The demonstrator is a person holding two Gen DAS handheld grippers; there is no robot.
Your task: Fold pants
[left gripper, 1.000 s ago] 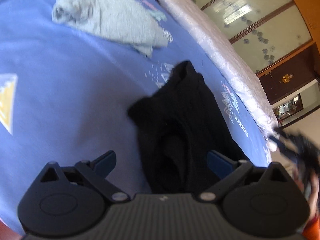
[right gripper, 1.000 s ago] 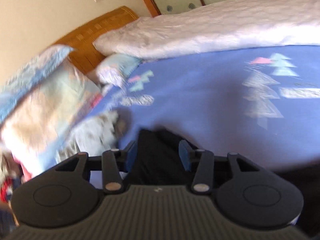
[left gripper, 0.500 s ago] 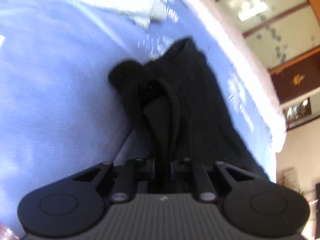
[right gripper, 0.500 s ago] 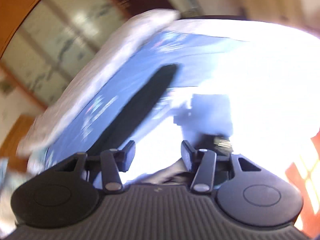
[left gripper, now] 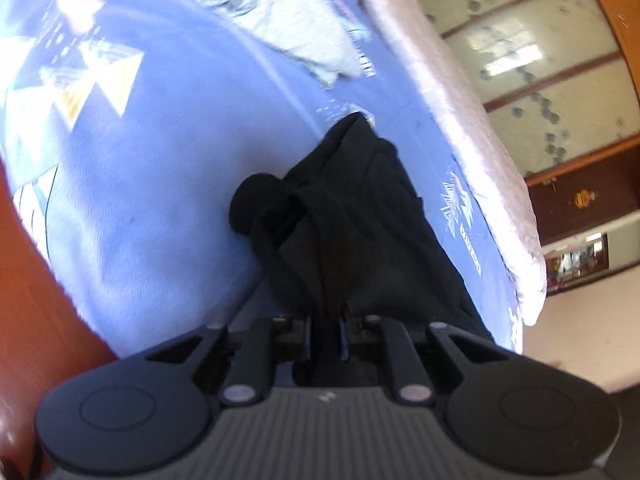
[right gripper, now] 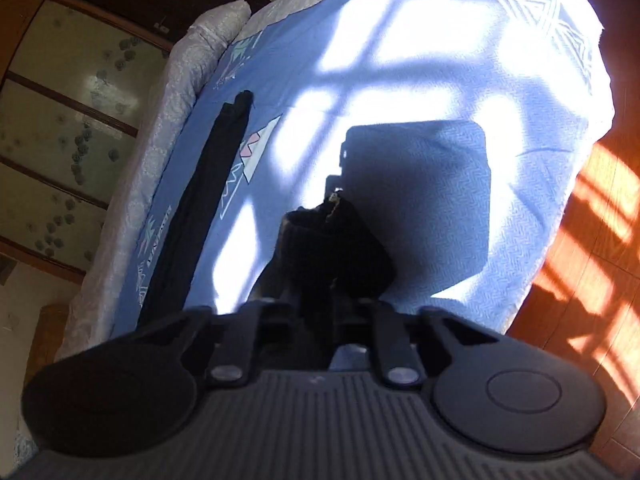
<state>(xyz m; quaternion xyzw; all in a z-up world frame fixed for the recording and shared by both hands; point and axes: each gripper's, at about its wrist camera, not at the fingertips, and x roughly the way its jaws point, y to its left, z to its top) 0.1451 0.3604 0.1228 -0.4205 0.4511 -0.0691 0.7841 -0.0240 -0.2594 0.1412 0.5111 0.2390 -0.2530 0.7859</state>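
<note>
1. The left hand-held gripper (left gripper: 325, 334) has its jaws drawn narrow, pinching a bunched fold of the black pants (left gripper: 360, 216) between the pads.
2. Ahead of that gripper the pants stretch away across the blue bedsheet (left gripper: 168, 168), with a rounded lump of dark cloth just ahead and to the left of the jaws.
3. Farther ahead of the left gripper, well apart from the pants, a pale grey garment (left gripper: 288, 28) lies crumpled on the sheet; the picture is blurred there.
4. To the right of the pants a white quilt (left gripper: 460, 120) runs along the bed, and beyond it stand glazed wardrobe doors (left gripper: 532, 52).
5. The right hand-held gripper (right gripper: 330, 320) is likewise closed to a narrow gap, clamped on a dark cuff-like end of the pants (right gripper: 328, 248) that stands up just ahead of its jaws; it seems to be a leg hem, though shadow hides the detail.
6. Ahead and to the left of the right gripper, a long black strip of the pants (right gripper: 200, 200) lies flat on the sheet beside the quilt's edge.
7. A blocky shadow (right gripper: 420, 200) falls on the sunlit sheet just beyond the held cloth.
8. To the right of the right gripper the sheet drops over the bed's edge toward a reddish wooden floor (right gripper: 600, 220).
</note>
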